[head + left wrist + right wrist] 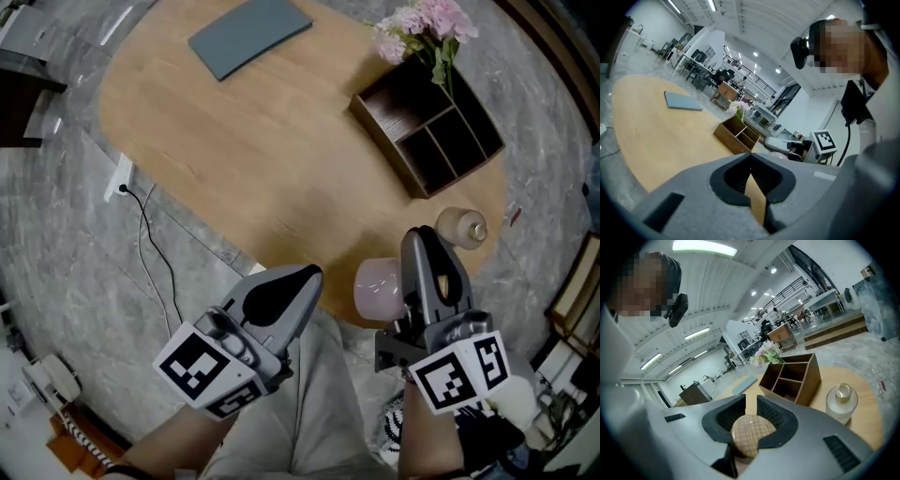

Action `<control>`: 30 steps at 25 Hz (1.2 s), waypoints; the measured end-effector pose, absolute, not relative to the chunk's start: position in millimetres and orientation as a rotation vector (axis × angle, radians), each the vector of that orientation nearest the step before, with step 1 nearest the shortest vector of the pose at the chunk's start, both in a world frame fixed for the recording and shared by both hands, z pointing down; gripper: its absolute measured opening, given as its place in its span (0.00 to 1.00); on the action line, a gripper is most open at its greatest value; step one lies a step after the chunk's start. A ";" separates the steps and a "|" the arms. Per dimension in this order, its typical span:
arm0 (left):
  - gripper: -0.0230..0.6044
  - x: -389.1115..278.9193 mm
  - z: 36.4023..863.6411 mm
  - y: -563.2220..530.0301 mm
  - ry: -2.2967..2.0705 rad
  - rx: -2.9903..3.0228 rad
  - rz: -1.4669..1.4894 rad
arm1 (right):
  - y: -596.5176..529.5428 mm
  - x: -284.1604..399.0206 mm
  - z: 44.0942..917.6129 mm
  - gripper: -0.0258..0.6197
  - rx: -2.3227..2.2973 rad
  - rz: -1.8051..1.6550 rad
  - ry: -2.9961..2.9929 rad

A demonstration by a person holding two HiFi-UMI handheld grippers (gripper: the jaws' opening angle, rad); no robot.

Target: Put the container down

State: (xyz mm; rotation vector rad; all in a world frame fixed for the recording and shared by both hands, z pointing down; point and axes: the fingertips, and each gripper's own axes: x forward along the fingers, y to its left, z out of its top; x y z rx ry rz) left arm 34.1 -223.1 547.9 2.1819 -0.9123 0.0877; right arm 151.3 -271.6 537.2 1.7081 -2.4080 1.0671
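My right gripper [427, 242] is shut on a frosted pink container [379, 289] and holds it over the near edge of the oval wooden table [244, 159]. In the right gripper view the container's round woven-pattern wooden lid [751, 434] sits between the pads of that gripper [750, 423]; the container's body is hidden below the jaws. My left gripper [309, 275] hovers off the table's near edge, to the left of the container. Its jaws [750, 159] meet at the tips with nothing between them.
A dark wooden organiser box [427, 127] with pink flowers [427, 23] stands at the table's far right. A small glass bottle with a gold cap [461, 227] stands just beyond the right gripper. A grey-blue pad [248, 33] lies at the far side. A black cable [150, 244] runs over the floor.
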 end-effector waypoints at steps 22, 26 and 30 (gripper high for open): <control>0.06 40.9 649.0 -203.7 -0.795 2.152 0.236 | -269.6 159.0 626.7 0.16 1.793 0.767 -2.174; 0.06 40.0 654.2 -197.0 -0.782 2.152 0.256 | -267.5 155.6 629.1 0.16 1.780 0.682 -2.155; 0.06 37.0 660.0 -192.7 -0.782 2.144 0.266 | -266.4 152.0 629.2 0.16 1.773 0.620 -2.154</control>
